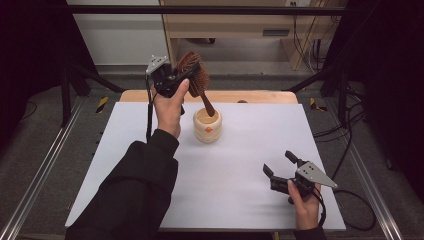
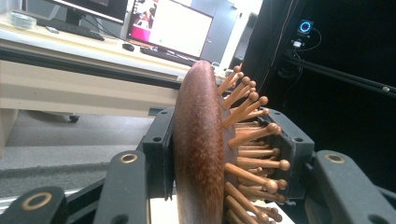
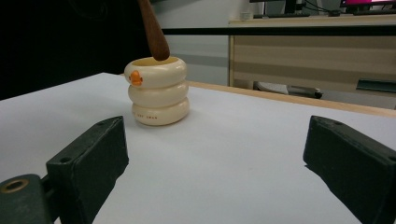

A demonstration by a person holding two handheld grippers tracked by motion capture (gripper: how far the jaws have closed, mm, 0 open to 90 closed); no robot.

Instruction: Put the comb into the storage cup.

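We clamp left tongs (image 1: 181, 76) on wooden hairbrush (image 1: 196, 79) | handle tip over cream cup (image 1: 208, 126), far centre of surface (image 1: 240, 180) | right tongs (image 1: 280, 167) wide, near right.

My right tongs (image 3: 219, 158) stand wide apart over the white desk (image 3: 243, 140), nothing between them. Ahead sits a cream ringed cup (image 3: 159, 91); a brown wooden handle (image 3: 153, 32) dips to its rim.
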